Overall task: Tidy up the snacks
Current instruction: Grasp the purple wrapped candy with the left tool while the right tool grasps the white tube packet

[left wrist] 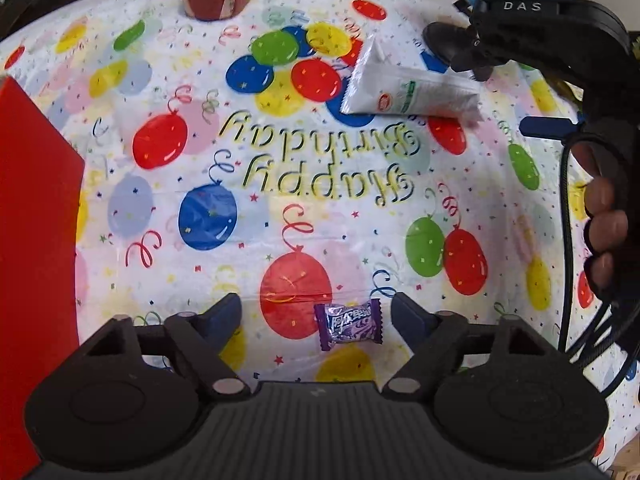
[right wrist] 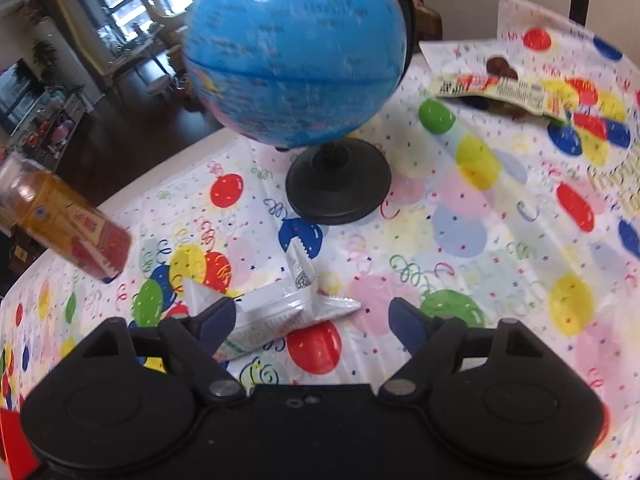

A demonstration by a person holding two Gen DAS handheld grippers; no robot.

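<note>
A small purple-wrapped candy (left wrist: 348,326) lies on the balloon-print tablecloth (left wrist: 320,160). It sits between the fingers of my left gripper (left wrist: 318,316), nearer the right finger, and neither pad touches it. The jaws stand open. A white snack packet (left wrist: 408,92) lies further out. In the right wrist view this packet (right wrist: 280,312) lies between the fingers of my right gripper (right wrist: 312,308), its left end by the left finger. The right jaws stand open around it, with a wide gap on the right side.
A red box (left wrist: 32,240) stands at the left. A jar with a red and orange label (right wrist: 68,220) stands near the far table edge. A blue globe (right wrist: 296,60) on a black base (right wrist: 338,182) stands behind the packet. Another printed snack bag (right wrist: 504,88) lies far right.
</note>
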